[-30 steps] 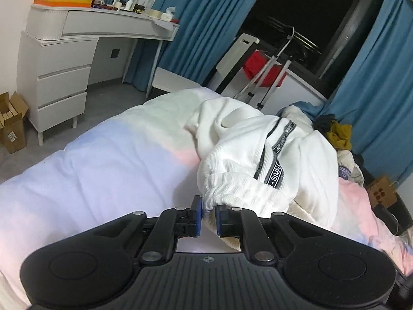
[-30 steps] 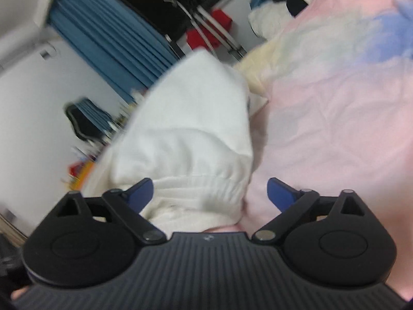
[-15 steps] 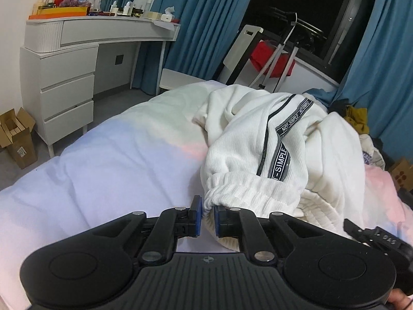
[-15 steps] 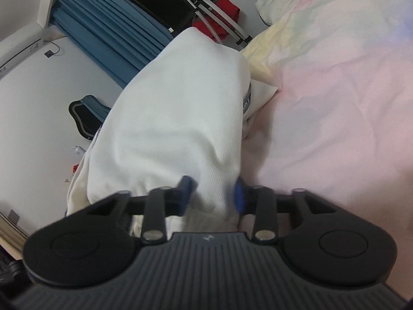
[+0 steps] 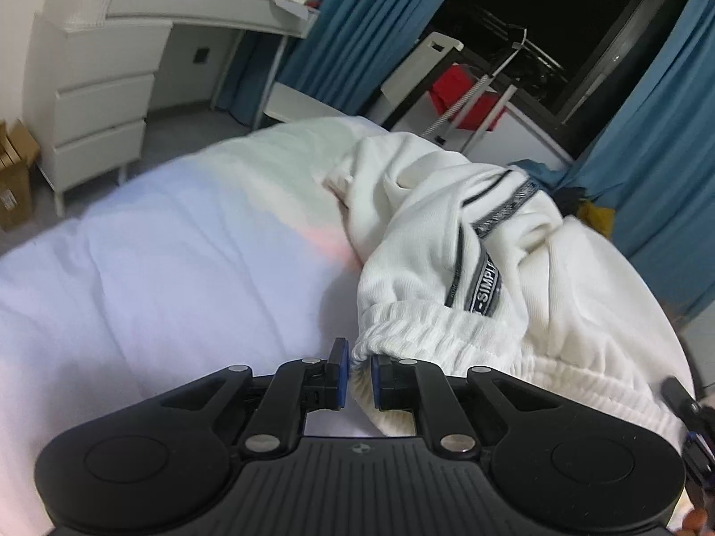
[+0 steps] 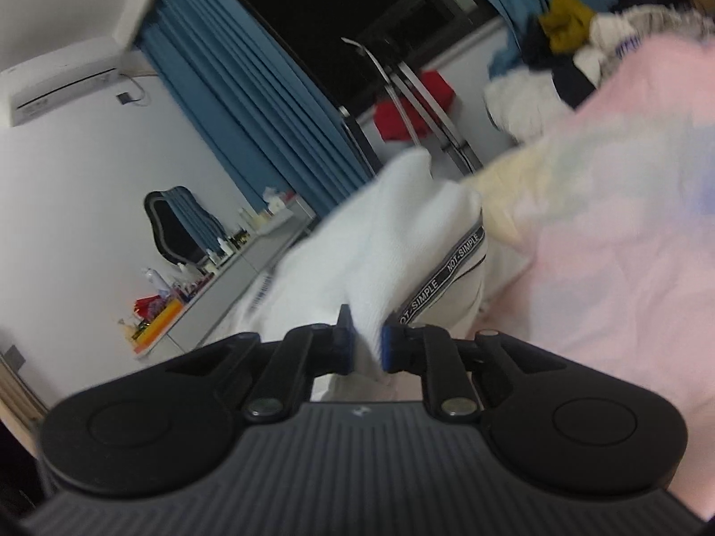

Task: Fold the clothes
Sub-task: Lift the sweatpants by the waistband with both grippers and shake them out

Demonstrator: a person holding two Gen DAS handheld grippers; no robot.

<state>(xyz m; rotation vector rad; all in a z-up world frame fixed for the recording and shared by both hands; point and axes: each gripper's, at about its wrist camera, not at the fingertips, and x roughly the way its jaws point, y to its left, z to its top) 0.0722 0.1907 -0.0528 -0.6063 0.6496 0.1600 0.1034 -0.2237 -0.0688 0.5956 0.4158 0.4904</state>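
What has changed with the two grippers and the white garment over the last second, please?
The right gripper, whose jaws stood wide apart around the white garment, has just been closing and now pinches a fold of it, lifted off the pink bedcover. The left gripper stayed clamped on the garment's elastic hem; the garment still lies bunched on the bed.

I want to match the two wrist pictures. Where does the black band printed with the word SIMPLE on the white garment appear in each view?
Left wrist view: the printed band runs down the white garment, right of centre, above the ribbed hem.
Right wrist view: the same band runs diagonally at centre, just above and right of the right gripper.
Shared landmark: the red object by the dark window.
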